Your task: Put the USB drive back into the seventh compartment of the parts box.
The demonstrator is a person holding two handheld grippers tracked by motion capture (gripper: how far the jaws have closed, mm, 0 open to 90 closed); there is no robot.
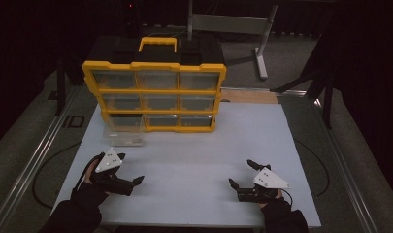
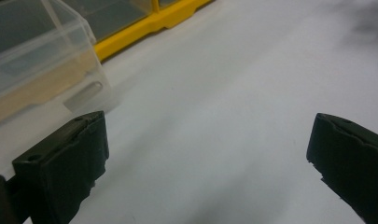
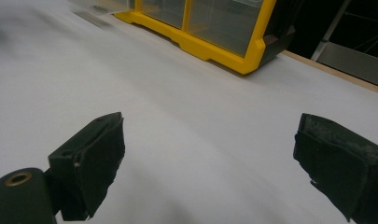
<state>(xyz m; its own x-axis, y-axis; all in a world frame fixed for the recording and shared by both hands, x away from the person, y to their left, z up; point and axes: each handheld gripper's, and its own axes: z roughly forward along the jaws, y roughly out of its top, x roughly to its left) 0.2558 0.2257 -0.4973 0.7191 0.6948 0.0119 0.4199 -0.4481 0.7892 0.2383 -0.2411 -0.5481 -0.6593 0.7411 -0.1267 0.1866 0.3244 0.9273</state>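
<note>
My left tool (image 1: 129,168) and right tool (image 1: 242,174) both released, empty. Risk: clear drawer (image 1: 123,137), pulled out of organizer (image 1: 155,92), slides if I nudge it.

Dim light all round; the white worktop (image 1: 194,160) glows softly against black surroundings. Both gripper views are grainy, blurred at the far corners, with faint shadows below.

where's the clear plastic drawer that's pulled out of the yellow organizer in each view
High view: the clear plastic drawer sits left of centre, on the white table before the cabinet's bottom-left slot.
Left gripper view: upper left, above the left jaw.
Right gripper view: a blurred edge at the top, uncertain.
Shared landmark: the yellow drawer cabinet.
</note>
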